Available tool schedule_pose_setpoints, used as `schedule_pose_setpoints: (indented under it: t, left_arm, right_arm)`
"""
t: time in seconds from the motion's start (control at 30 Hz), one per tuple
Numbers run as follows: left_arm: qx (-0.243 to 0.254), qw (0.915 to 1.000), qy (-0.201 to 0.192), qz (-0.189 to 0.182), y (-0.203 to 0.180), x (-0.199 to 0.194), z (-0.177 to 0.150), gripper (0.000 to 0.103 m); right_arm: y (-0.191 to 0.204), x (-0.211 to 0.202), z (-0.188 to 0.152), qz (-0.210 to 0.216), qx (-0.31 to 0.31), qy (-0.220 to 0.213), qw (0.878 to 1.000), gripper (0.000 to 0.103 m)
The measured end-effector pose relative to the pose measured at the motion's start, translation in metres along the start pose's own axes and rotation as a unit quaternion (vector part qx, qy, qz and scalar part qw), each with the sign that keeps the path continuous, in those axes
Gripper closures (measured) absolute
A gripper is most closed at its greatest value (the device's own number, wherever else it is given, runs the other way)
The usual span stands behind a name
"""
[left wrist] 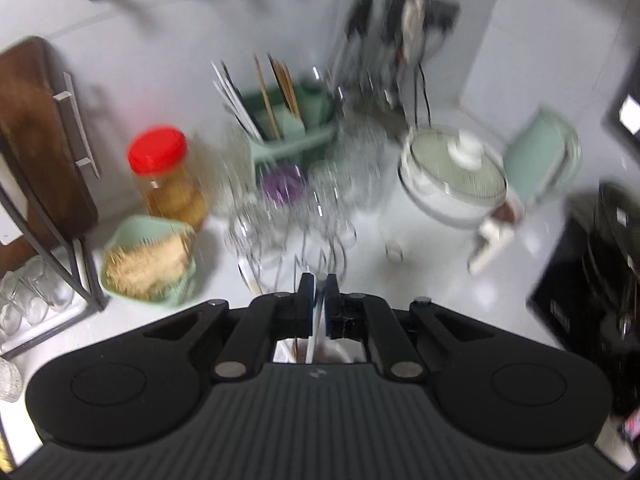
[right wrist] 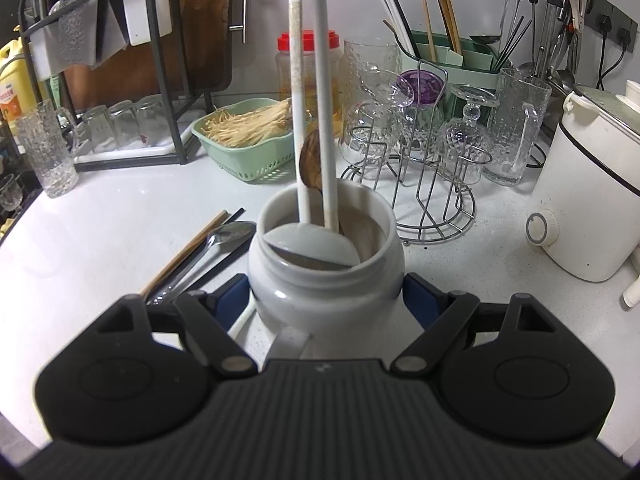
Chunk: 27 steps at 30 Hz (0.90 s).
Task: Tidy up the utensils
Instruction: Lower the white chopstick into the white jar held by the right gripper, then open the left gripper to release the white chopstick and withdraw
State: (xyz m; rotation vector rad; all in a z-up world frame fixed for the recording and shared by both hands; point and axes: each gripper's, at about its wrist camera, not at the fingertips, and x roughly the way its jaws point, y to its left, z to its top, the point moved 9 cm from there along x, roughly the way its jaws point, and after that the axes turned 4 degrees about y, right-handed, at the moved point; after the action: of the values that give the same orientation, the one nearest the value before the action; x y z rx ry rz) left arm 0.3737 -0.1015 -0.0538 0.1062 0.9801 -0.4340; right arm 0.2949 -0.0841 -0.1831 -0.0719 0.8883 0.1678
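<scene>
My right gripper is shut on a white ceramic jar, one blue pad against each side. The jar holds a white ladle, a wooden spoon and a second long white handle that runs up out of the right wrist view. In the blurred left wrist view, my left gripper is shut on that thin white handle, directly above the jar's mouth. A metal spoon and chopsticks lie on the white counter, left of the jar.
Behind the jar stand a green basket of sprouts, a red-lidded jar, a wire rack of glasses and a green utensil caddy. A white cooker is at the right, a black dish rack at the left.
</scene>
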Motion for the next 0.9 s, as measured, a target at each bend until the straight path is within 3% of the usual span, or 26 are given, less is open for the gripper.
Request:
schedule_pose_setpoints:
  t: [0.1, 0.23, 0.4, 0.67, 0.73, 0.8, 0.9]
  left_arm:
    - [0.022, 0.9986, 0.047, -0.001, -0.001, 0.011, -0.004, 0.098]
    - [0.03, 0.9963, 0.08, -0.002, 0.0, 0.018, -0.005, 0.098]
    - [0.013, 0.9951, 0.098, -0.002, 0.009, 0.024, 0.0, 0.098]
    - [-0.005, 0.9962, 0.087, -0.008, 0.015, 0.022, 0.007, 0.097]
    - [-0.011, 0.9968, 0.079, -0.012, 0.016, 0.018, 0.008, 0.093]
    - [-0.02, 0.9974, 0.068, -0.014, 0.02, 0.013, 0.009, 0.073]
    - [-0.026, 0.9988, 0.04, -0.009, 0.026, -0.001, 0.011, 0.065]
  right_arm:
    - [0.0, 0.001, 0.001, -0.001, 0.001, 0.001, 1.0, 0.017]
    - [0.002, 0.002, 0.002, -0.004, 0.001, 0.001, 1.0, 0.017]
    - [0.002, 0.002, 0.002, -0.003, 0.001, 0.0, 1.0, 0.017]
    - [0.002, 0.003, 0.003, -0.003, 0.003, -0.001, 1.0, 0.017]
    - [0.002, 0.004, 0.004, -0.003, 0.002, -0.001, 1.0, 0.017]
    - [0.003, 0.005, 0.005, -0.003, 0.001, -0.001, 1.0, 0.017]
    - [0.002, 0.005, 0.006, -0.002, 0.002, 0.002, 1.0, 0.017]
